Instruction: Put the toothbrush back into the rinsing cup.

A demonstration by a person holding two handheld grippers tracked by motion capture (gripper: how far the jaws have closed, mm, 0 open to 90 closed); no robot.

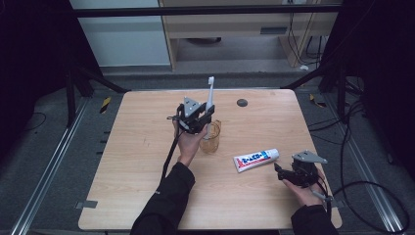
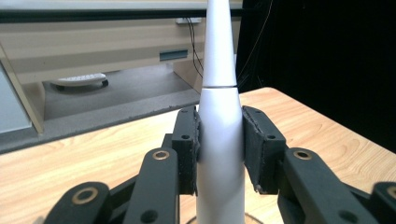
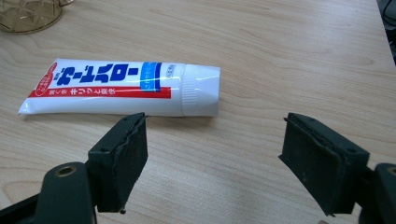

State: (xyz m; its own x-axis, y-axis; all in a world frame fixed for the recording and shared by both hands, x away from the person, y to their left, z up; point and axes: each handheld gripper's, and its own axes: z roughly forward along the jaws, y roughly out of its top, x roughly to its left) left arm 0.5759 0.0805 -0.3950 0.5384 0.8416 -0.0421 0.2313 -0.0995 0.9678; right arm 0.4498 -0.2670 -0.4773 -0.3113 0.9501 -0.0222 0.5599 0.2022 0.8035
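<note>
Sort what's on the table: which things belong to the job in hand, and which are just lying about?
In the job:
- toothbrush, clamped upright in the left tongs
- amber glass cup below it

Lying about:
- toothpaste tube, flat before the open right tongs
- dark round spot on the far tabletop

At centre frame, the left gripper (image 1: 198, 117) is raised on an outstretched forearm, its jaws clamped on a white handle. At lower right, the right gripper (image 1: 280, 171) rests low, jaws spread wide, gripping nothing.

A light wooden bench (image 1: 147, 161) is carrying a toothpaste tube (image 1: 256, 159) toward its right edge and an amber glass cup (image 1: 212, 139) mid-bench.
</note>
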